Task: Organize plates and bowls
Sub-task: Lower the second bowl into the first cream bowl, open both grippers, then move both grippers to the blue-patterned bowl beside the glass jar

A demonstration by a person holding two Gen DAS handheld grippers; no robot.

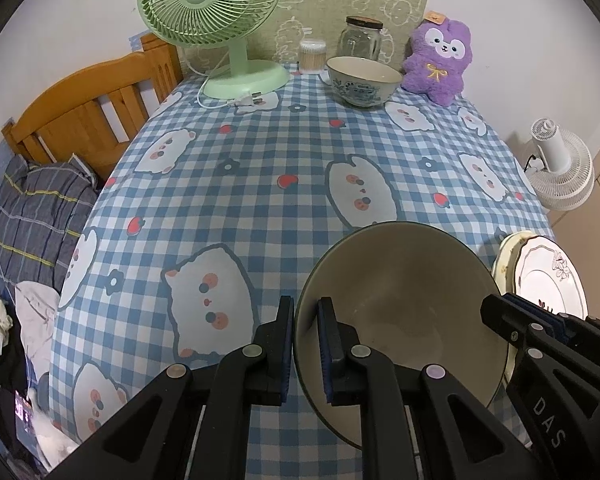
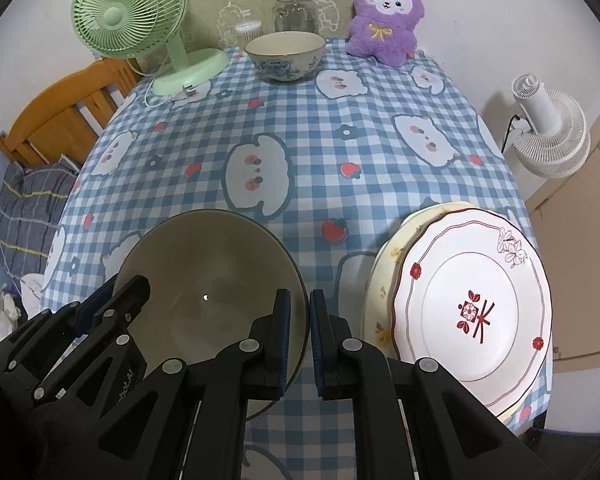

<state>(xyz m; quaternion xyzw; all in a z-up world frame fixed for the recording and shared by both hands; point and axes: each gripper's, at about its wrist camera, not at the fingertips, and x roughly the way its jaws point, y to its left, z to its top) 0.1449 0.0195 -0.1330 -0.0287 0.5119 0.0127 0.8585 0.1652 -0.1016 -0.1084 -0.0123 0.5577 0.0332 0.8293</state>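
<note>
Left gripper (image 1: 305, 354) and right gripper (image 2: 300, 344) both pinching grey bowl (image 1: 404, 304) rim; stacked plates (image 2: 472, 308) right of it. Patterned bowl (image 2: 285, 56) far beyond.

The tablecloth (image 1: 236, 200) is soft matt cloth. The near bowl (image 1: 404, 304) has a smooth, dull glaze; the plate (image 2: 476, 304) is glossy white ceramic. The fan (image 1: 208, 4) is smooth plastic. The jar (image 1: 360, 38) is clear glass. The toy (image 1: 440, 60) is fluffy plush. The bed frame (image 1: 88, 108) is varnished wood.

Right gripper (image 2: 300, 344) clamped on rim of grey bowl (image 2: 204, 288), one finger inside, one outside. Left gripper (image 2: 112, 300) on opposite rim. White plate (image 2: 476, 308) stacked just right.
</note>
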